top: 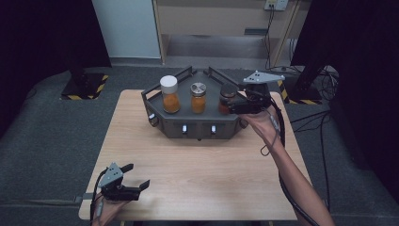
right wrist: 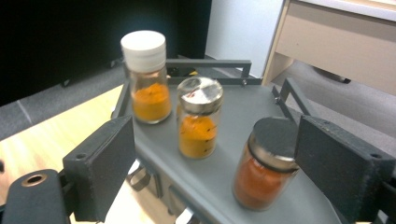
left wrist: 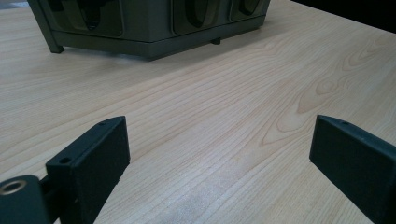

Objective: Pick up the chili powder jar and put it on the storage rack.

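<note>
Step in hand, as judged: approach to grasp the dark-lidded jar (right wrist: 268, 163), which stands at the right end of the grey rack (top: 197, 126) near the table's (top: 197, 165) far edge. The right tongs (top: 237, 104) are wide, their jaws flanking the jar, one close at its right side, not yet closed on it. The right forearm reaches diagonally forward from the near right corner, wrist bent inward. Two other jars, white-lidded (right wrist: 144, 77) and metal-lidded (right wrist: 200, 116), stand apart to the left. The next move calls for centring and closing without tipping neighbours. The left tongs (top: 136, 176) rest wide and empty at the near left corner.
</note>
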Tool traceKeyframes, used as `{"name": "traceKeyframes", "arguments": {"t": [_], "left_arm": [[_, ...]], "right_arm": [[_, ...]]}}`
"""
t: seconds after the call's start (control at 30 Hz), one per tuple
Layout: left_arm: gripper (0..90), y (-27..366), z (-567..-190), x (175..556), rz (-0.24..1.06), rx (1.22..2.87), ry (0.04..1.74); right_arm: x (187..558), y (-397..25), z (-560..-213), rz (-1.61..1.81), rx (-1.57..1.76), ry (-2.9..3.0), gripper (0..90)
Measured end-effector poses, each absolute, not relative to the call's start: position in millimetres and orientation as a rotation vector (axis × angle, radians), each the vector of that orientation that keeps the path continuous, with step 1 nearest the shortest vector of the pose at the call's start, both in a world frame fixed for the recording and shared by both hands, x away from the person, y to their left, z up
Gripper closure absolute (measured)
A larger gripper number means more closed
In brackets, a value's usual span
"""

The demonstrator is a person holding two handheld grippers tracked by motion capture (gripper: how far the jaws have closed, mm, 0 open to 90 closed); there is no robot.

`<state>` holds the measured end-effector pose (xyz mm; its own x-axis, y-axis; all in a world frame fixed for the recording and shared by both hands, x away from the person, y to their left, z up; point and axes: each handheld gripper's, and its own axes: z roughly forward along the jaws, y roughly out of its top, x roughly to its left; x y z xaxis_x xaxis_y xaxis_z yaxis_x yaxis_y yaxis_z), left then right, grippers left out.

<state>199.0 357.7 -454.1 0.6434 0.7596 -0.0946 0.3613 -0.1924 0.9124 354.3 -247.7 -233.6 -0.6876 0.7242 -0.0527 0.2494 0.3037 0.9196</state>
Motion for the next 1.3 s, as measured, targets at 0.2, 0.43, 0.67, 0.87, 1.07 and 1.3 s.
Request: {"name": "traceKeyframes", "arguments": {"t": [0.2, 0.43, 0.67, 0.87, 1.07, 1.3], "left_arm": [[3.4, 358.1, -454.5, 197.7, 0.477, 1.791, 0.899], [3.0, 356.8, -454.7, 198.0, 0.482, 1.794, 0.891], [3.1, 358.4, -455.4, 196.8, 0.482, 1.791, 0.887], [3.3, 358.6, -455.4, 197.7, 0.477, 1.794, 0.886], [3.4, 358.4, -455.0, 198.0, 0.471, 1.797, 0.890], [3.6, 359.9, -456.0, 199.6, 0.456, 1.801, 0.881]], "right_arm": [[337.3, -258.2, -242.2, 1.392, 0.852, 2.112, 12.1], [319.4, -270.4, -251.3, 1.411, 0.835, 2.112, 11.4], [304.2, -281.4, -264.6, 1.440, 0.835, 2.120, 11.2], [292.9, -286.6, -273.4, 1.467, 0.821, 2.129, 10.7], [285.3, -288.9, -280.1, 1.463, 0.811, 2.141, 10.4], [276.1, -295.4, -290.6, 1.481, 0.819, 2.140, 10.2]]}}
